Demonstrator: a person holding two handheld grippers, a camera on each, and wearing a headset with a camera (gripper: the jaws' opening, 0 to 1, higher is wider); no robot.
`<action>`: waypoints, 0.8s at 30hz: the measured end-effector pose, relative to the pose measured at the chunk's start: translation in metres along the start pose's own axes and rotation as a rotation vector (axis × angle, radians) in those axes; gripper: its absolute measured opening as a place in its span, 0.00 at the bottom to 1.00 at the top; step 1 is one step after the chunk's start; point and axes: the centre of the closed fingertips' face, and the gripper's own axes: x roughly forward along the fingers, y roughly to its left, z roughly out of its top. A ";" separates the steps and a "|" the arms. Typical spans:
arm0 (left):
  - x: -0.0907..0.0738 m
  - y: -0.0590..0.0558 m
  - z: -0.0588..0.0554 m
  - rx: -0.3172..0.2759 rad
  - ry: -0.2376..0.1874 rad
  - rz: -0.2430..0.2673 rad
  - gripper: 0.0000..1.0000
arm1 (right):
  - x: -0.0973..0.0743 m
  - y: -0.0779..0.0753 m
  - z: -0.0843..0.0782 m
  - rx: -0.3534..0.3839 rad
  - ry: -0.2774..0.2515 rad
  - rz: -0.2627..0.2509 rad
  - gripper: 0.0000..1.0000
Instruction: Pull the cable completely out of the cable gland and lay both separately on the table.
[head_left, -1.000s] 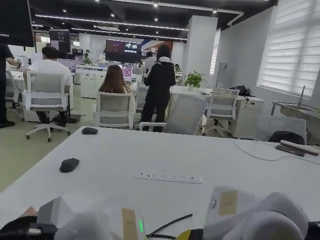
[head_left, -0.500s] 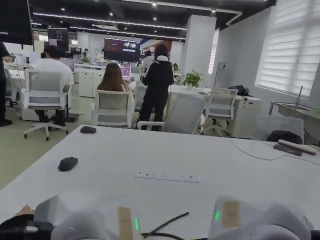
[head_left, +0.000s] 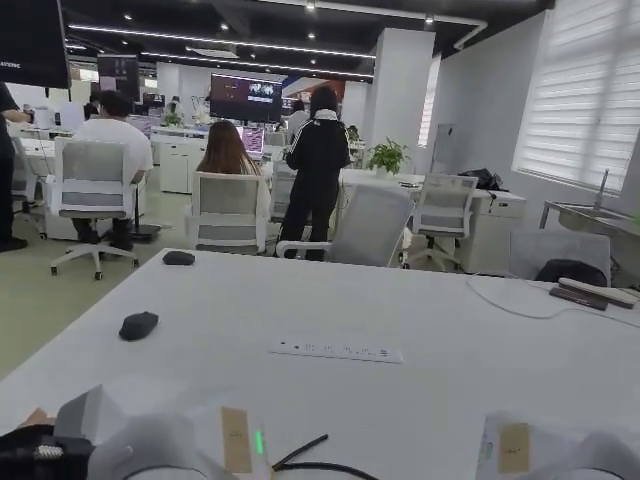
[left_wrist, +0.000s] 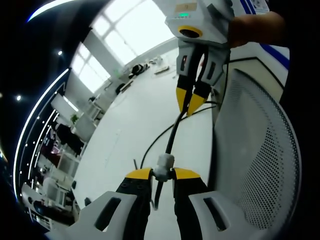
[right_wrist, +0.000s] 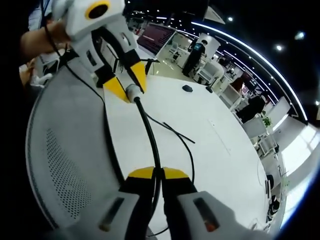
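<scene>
Left gripper (left_wrist: 162, 174) fingers (left_wrist: 139, 174) pinched the cable gland (left_wrist: 164, 164), right gripper's (right_wrist: 156, 173) clamped the cable (right_wrist: 148, 135), taut between them near the worktop (right_wrist: 215, 150); you were best advised to pull straight along its axis.

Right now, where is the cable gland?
In the left gripper view the cable gland sits at bottom centre, clamped between the yellow tips of the left gripper, with the black cable running up to the right gripper.
</scene>
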 end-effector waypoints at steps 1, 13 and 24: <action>0.000 0.000 0.000 -0.001 0.000 0.000 0.17 | 0.000 -0.001 -0.003 -0.003 0.009 -0.004 0.03; 0.000 -0.003 0.000 -0.005 0.003 -0.007 0.17 | 0.004 -0.014 -0.050 0.004 0.145 -0.038 0.04; 0.003 -0.009 -0.003 0.000 0.029 -0.028 0.17 | 0.008 0.020 0.001 0.055 0.023 0.086 0.26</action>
